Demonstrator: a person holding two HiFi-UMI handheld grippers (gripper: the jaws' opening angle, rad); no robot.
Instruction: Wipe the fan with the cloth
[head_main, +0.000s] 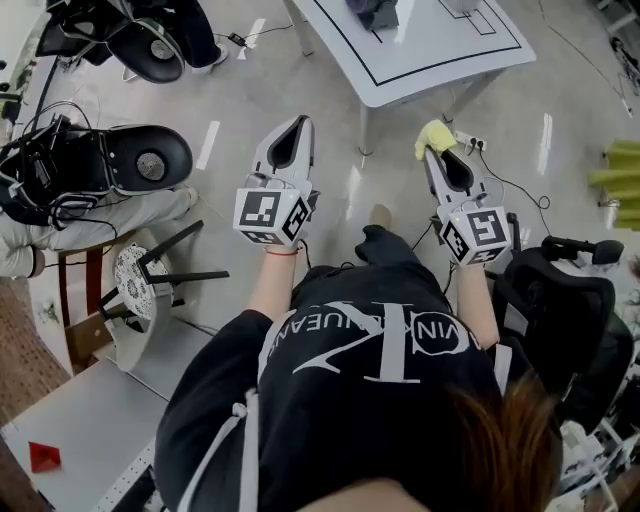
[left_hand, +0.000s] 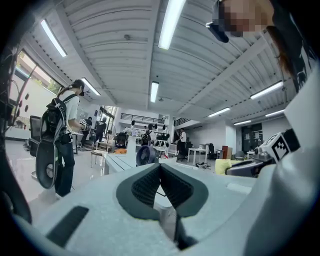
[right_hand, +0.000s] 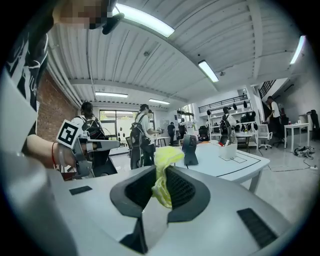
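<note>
A small dark fan stands on a white table ahead of me; in the left gripper view the fan shows just beyond the jaws, and in the head view the fan is at the top edge. My right gripper is shut on a yellow cloth, which sticks out past its tips. My left gripper is shut with nothing in it. Both grippers are held over the floor, short of the table.
A white container sits on the table near the fan. Black office chairs stand at the left and another at the right. Cables run over the floor. Several people stand further back in the room.
</note>
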